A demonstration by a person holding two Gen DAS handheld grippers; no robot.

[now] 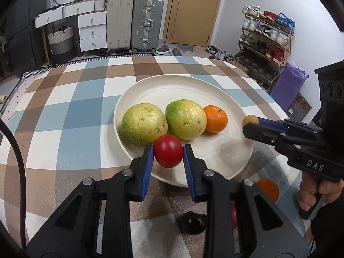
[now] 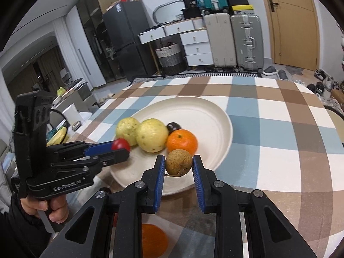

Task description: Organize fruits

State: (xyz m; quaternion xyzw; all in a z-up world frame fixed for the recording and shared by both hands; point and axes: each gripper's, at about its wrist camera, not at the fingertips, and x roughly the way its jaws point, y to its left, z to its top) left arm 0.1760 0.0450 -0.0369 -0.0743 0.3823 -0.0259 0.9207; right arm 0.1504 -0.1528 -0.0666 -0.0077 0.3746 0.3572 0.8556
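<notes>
Checked tablecloth [image 1: 71, 111] under the white plate [image 1: 225, 157]; my left gripper [image 1: 168, 153] clamps a red tomato [image 1: 168, 153] over its near rim, my right gripper [image 2: 178, 163] grips a brown longan [image 2: 178, 163] beside the orange [image 2: 182, 144].

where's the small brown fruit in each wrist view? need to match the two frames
Left wrist view: far right, mid-height, the small brown fruit pokes out at the tip of the right gripper, beyond the plate's right rim.
Right wrist view: low centre, the same fruit sits clamped in that gripper's jaws over the plate's near part.
Shared landmark: the orange on the white plate, beside the two green-yellow fruits.
</notes>
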